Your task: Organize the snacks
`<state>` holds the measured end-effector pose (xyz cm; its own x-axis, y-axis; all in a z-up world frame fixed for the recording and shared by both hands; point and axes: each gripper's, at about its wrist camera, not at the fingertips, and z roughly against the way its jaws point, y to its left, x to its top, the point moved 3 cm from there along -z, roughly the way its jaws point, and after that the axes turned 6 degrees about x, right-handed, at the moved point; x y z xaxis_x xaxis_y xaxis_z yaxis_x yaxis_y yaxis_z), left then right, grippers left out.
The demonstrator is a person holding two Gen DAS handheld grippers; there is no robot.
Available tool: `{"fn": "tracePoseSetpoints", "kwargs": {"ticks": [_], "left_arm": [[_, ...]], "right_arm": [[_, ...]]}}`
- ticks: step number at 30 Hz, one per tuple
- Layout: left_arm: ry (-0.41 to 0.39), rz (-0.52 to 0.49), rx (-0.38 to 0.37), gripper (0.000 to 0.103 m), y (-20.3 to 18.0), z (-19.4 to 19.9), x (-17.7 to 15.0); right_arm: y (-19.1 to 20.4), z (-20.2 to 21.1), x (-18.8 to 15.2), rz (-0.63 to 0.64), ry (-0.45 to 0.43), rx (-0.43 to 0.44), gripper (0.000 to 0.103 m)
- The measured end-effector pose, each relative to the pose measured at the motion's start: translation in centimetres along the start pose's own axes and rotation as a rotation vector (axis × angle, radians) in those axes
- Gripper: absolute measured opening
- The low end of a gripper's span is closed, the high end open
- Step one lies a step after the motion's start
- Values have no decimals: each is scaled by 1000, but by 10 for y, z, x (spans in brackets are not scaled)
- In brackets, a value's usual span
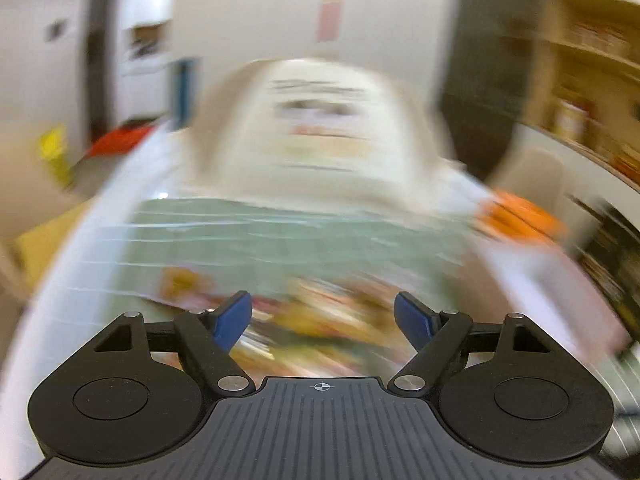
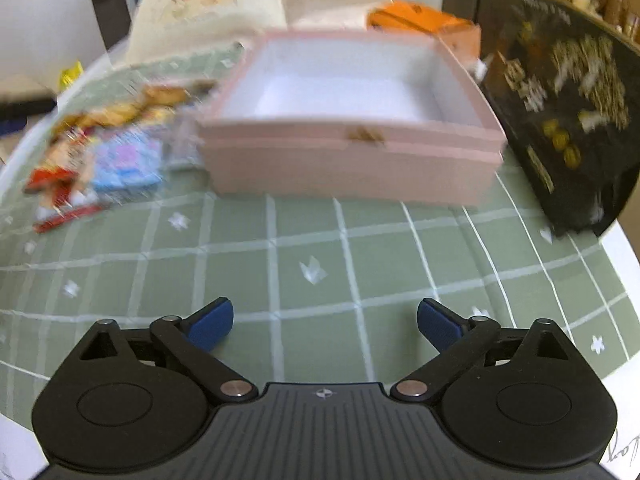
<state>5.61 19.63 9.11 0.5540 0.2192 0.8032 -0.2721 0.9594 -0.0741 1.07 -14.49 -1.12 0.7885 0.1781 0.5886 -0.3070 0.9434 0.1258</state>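
Snacks point(image 2: 100, 152) in glossy wrappers beside square pink box point(image 2: 352, 160).

Pale pink box point(image 2: 352, 168) with white inside; sage-green cloth point(image 2: 312, 280) gridded in white; orange package point(image 2: 424, 20); black bag point(image 2: 568, 120) with gold print.
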Motion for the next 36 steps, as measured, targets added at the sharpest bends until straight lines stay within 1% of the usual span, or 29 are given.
{"fn": "tracePoseSetpoints", "kwargs": {"ticks": [1,3,5,6,8,10,11,13,14,15,16,17,18,19,20,21,22,23,26,28,29,30,31,32,33,34,35,36], "left_arm": [[55,37,34,83,25,-23,14],[186,97,59,82,69,-72,30],[249,124,84,82,98,-109,37],[256,119,79,82,105,-119,39],[237,72,58,82,106,-132,43],[220,-37,46,81,95,-136,42],[230,-88,51,81,88,-138,41],[266,-149,47,79,80,-145,33],[287,-165,42,76,79,-147,26],[292,-174,45,76,78,-144,18],[272,-166,39,76,81,-142,13],[259,-146,26,70,85,-138,10],[258,-119,9,66,91,-135,6],[243,-98,-3,52,96,-131,3],[227,-114,1,37,99,-125,-2],[218,-140,-10,32,99,-118,-6],[217,-161,-12,22,100,-113,-9],[218,-185,-5,21,100,-105,-15],[231,-213,-45,19,99,-75,-36],[242,-209,-76,19,99,-57,-48],[248,-193,-88,19,100,-48,-54],[256,-160,-100,19,102,-39,-59],[260,-115,-113,19,106,-31,-63],[259,-53,-129,19,110,-22,-66],[255,11,-144,20,114,-14,-68],[245,76,-159,20,117,-4,-70],[235,118,-168,20,118,3,-72],[226,150,-174,20,117,10,-74]], "right_arm": [[6,3,4,1,-7,11,99],[16,7,14,-4,-8,37,99],[27,9,26,-8,-11,54,99],[33,9,33,-4,-13,52,99],[45,5,43,16,-9,35,99],[54,2,50,36,-1,44,99],[58,-1,52,44,5,49,99],[68,-10,57,64,15,54,99],[72,-15,60,74,-7,37,99],[77,-20,63,79,-8,37,99],[81,-24,66,76,-16,36,99],[86,-25,70,69,-27,39,99],[90,-27,75,61,-40,45,99],[95,-28,82,48,-54,53,99],[97,-28,87,40,-65,60,99],[101,-28,94,37,-79,70,99],[108,-30,104,42,-95,82,99],[114,-34,113,46,-114,95,99],[132,-58,156,40,-140,129,99],[135,-86,185,-1,-122,118,99],[137,-99,195,-14,-92,100,99],[139,-119,205,-33,-69,86,99],[141,-133,210,-33,-40,74,97],[145,-149,211,-25,-6,56,92],[147,-159,209,-13,23,43,90],[150,-164,205,-12,47,47,86],[149,-165,200,-30,66,78,74],[148,-161,194,-60,85,145,67]]}}
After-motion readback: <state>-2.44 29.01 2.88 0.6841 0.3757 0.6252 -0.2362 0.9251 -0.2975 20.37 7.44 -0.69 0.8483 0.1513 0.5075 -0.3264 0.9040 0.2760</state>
